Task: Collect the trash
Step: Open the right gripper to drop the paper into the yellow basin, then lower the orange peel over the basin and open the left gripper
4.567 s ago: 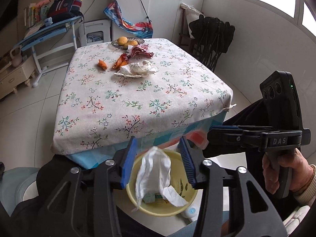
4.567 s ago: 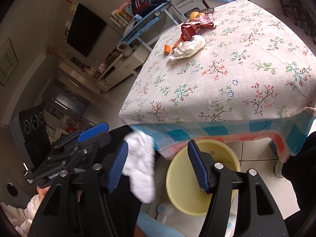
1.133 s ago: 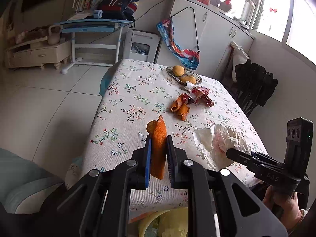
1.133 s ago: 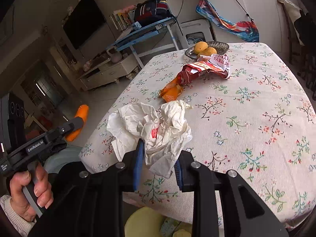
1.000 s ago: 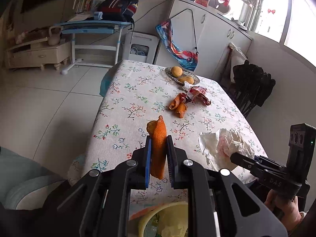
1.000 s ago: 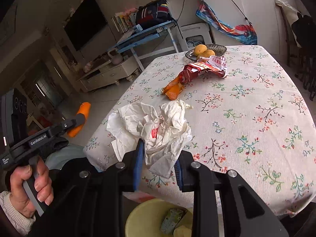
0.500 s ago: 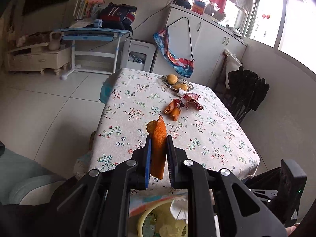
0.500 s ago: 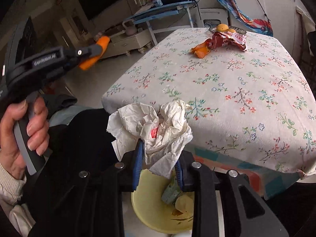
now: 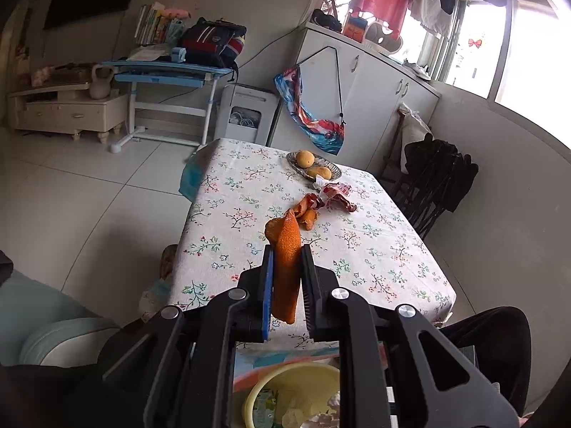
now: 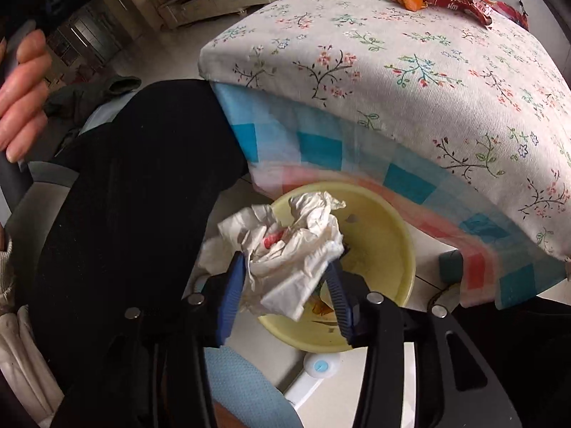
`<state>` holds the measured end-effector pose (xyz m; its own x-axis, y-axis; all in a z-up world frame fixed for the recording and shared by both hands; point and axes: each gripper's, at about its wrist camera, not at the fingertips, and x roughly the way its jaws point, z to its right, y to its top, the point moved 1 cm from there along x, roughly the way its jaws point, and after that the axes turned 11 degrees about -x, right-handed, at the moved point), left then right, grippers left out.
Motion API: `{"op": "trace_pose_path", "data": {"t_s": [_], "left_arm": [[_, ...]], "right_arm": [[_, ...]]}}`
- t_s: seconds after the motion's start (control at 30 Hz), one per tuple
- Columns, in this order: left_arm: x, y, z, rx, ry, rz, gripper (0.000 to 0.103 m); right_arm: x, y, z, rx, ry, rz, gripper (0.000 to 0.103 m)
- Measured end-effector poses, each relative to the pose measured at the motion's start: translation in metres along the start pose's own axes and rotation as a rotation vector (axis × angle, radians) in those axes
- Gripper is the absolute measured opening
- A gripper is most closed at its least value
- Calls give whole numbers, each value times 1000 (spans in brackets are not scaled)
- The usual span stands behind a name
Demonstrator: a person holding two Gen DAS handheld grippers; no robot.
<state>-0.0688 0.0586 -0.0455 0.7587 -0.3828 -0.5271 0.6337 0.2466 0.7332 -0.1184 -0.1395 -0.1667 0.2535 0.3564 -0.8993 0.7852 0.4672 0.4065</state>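
My left gripper (image 9: 287, 249) is shut on a strip of orange peel (image 9: 285, 235), held upright in the air before the near end of the floral table (image 9: 228, 214). My right gripper (image 10: 289, 267) points down over the yellow bowl (image 10: 385, 235) on the floor by the table's edge. A crumpled white paper (image 10: 296, 239) sits between its blue pads, touching both while the jaws are opening. In the left wrist view the bowl (image 9: 282, 378) lies below my fingers with trash in it. A red wrapper (image 9: 335, 196) and more orange peel (image 9: 307, 214) lie on the table.
A plate of fruit (image 9: 314, 166) stands at the table's far end. The tablecloth's checked hem (image 10: 392, 174) hangs just above the bowl. A black-clad leg (image 10: 142, 178) is left of the bowl, and a hand (image 10: 21, 89) is at the far left. Dark chairs (image 9: 435, 178) stand right of the table.
My right gripper carried the paper off the table, tilted down over the bowl, and its jaws have widened. The left gripper drew back and up, still holding the peel.
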Motion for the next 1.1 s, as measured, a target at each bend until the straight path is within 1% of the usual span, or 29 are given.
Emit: {"op": "trace_pose_path", "data": {"t_s": [0.13,0.23,0.3,0.5,0.6,0.67,0.77,0.83,0.87,1.0,1.07,1.1], "left_arm": [[-9,1,2,4,-9,12,14],[-14,1,2,0,-16,15,14],[-16,0,2,0,-19,13,14],[-7,-14,6,15,-30,-39,14],[0,-25,13,35,-34,-77,14],[5,-33,16,50,-35,-109,14],[17,-47,21,74,-41,-198,14],[26,-61,23,100,-37,-265,14],[33,-70,25,114,-45,-316,14],[55,-107,32,177,-67,-514,14],[61,-124,36,228,-58,-577,15],[62,-131,38,246,-58,-592,15]], "right_arm": [[-8,-3,3,19,-20,24,55],[-14,-4,7,47,-32,52,57],[-21,-4,11,71,-45,88,60],[-44,-8,37,215,-78,244,64],[-62,-13,50,294,-93,344,66],[-75,-17,56,330,-124,411,69],[-93,-22,62,375,-169,500,73],[-100,-25,66,402,-185,537,74],[-102,-26,68,413,-188,550,74],[-104,-27,72,430,-185,559,74],[-103,-26,71,427,-184,559,75],[-102,-26,71,425,-183,558,75]]}}
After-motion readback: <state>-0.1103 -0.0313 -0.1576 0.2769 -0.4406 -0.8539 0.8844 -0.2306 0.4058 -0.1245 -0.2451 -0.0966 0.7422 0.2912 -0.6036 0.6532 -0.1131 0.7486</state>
